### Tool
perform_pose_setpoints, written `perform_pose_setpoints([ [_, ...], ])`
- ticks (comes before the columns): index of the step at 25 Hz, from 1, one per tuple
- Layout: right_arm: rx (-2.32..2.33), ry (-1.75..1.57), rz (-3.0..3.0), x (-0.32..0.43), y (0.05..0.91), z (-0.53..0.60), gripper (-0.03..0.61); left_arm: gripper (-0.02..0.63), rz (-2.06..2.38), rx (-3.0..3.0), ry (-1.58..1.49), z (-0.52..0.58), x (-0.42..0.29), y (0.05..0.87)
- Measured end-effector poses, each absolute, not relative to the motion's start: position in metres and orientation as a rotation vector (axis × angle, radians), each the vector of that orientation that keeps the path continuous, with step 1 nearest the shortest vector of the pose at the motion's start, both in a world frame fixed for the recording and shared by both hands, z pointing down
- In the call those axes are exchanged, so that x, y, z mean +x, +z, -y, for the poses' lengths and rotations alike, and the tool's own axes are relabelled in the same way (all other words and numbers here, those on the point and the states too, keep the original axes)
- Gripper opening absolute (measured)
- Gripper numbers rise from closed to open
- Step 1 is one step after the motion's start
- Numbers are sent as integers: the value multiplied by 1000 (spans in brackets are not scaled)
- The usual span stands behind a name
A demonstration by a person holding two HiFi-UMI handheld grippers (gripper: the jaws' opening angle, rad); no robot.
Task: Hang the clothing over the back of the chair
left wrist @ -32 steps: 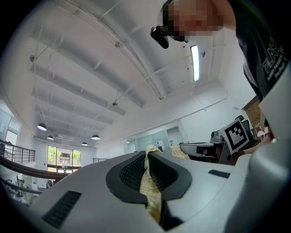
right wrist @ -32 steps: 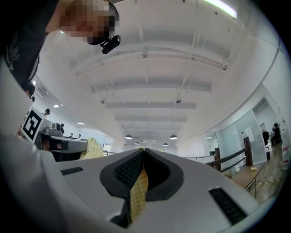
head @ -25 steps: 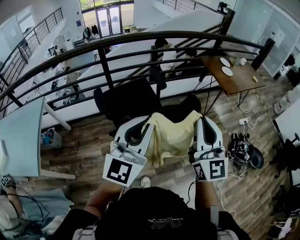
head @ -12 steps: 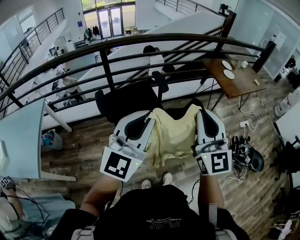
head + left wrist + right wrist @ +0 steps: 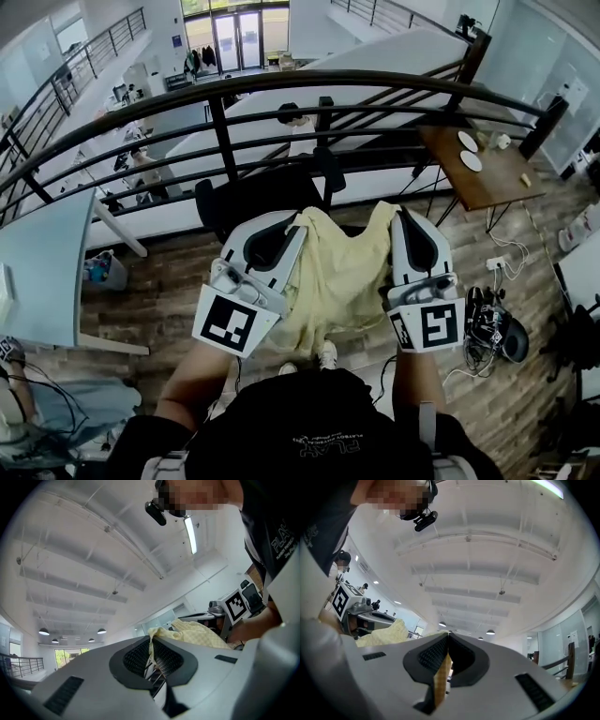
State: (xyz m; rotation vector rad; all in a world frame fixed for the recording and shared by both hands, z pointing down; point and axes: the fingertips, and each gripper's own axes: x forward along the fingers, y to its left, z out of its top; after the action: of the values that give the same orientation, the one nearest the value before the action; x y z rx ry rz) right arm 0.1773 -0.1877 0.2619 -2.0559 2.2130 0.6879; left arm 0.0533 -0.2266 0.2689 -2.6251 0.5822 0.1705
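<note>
Both tools have come up and forward since a second ago, and the garment now hangs closer to the chair. The left tool is clamped tight on one top corner and the right tool is pinched shut on the other, with the fabric spread between them. Keep that top edge taut and level, clear the backrest, then lower both sides evenly.

A curved black railing is running across the view. Two white plates are lying on a brown table, and tangled cables are sprawling on the wooden floor.
</note>
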Motion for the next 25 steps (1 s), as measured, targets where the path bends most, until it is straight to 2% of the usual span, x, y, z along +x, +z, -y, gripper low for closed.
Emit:
perform_pose_setpoints([
  [4,-2041,723,-2240,189,256,203,21,25,-704,-2649,241,247,53,261],
  [25,-1789,752,-2502,210,247,288,21,25,-955,-2546,98,317,66,262],
])
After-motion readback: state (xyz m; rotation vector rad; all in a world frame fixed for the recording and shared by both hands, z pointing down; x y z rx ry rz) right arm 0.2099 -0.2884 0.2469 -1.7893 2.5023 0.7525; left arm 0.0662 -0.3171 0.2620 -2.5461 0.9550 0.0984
